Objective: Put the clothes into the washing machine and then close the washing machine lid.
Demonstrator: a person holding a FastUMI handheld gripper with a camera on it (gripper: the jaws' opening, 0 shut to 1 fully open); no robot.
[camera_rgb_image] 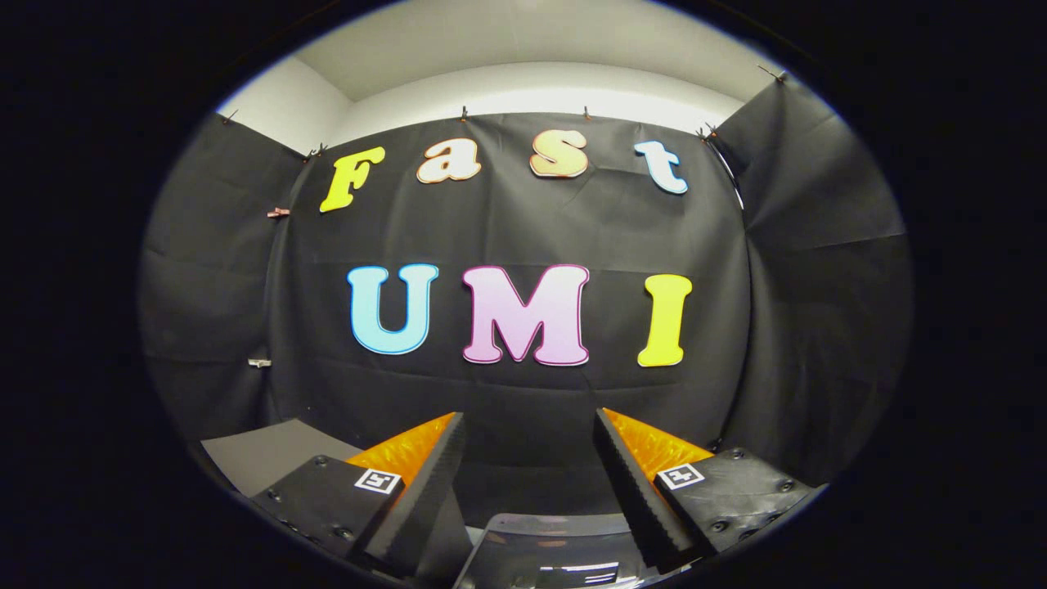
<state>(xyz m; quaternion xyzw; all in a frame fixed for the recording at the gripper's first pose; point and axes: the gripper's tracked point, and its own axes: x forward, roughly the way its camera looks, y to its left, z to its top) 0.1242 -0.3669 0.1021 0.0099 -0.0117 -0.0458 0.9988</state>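
The tongs (pixel 530 458) were wide apart and held nothing. Their two fingers (pixel 425 491) pointed at the black cloth wall (pixel 523 393). Low between the fingers sat a shiny dark see-through thing (pixel 556 544), maybe the washing machine lid, but it was hard to tell. A grey counter (pixel 262 454) lay left of the tongs.

The claw (pixel 530 458) has two fingers (pixel 425 499) with black ribbed inner faces and orange outer sides that catch a glossy, speckled sheen. Each black finger mount carries a small white square tag printed with a black block pattern. The fingers stand well apart with nothing between them. Low between them lies a dark, shiny rounded surface (pixel 548 544) with pale streaks of reflected light. Beside the left finger sits a flat grey panel (pixel 262 454).
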